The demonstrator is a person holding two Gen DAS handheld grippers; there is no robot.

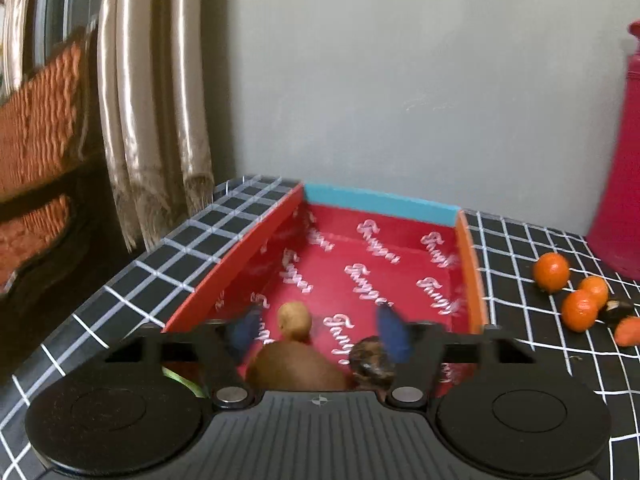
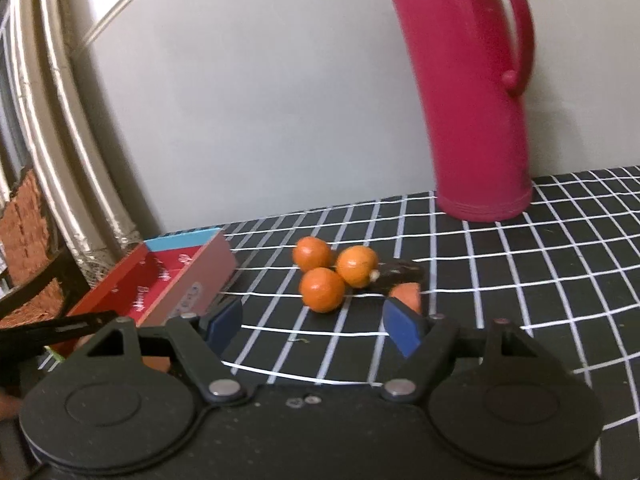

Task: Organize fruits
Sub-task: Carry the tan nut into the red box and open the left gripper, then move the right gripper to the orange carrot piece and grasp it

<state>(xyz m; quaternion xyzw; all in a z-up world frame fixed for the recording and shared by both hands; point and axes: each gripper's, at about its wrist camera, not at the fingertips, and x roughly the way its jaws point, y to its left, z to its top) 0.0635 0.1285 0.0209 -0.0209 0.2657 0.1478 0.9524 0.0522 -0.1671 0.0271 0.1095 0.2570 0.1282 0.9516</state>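
Left gripper (image 1: 318,330) jaws spread, nothing pinched; a kiwi (image 1: 296,366), its lower half hidden, lies in the red box (image 1: 234,260), long axis across the frame. Right gripper (image 2: 316,326) jaws spread over the desk (image 2: 520,280); beyond, three oranges (image 2: 322,289), a blurred dark fruit, perhaps.

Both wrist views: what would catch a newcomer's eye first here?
The red box with white script inside and a blue far wall sits on the black grid-patterned table, already holding a kiwi and a small tan fruit at its near end. Right of it lie three oranges in a cluster, with a tall magenta jug standing behind them against the wall.
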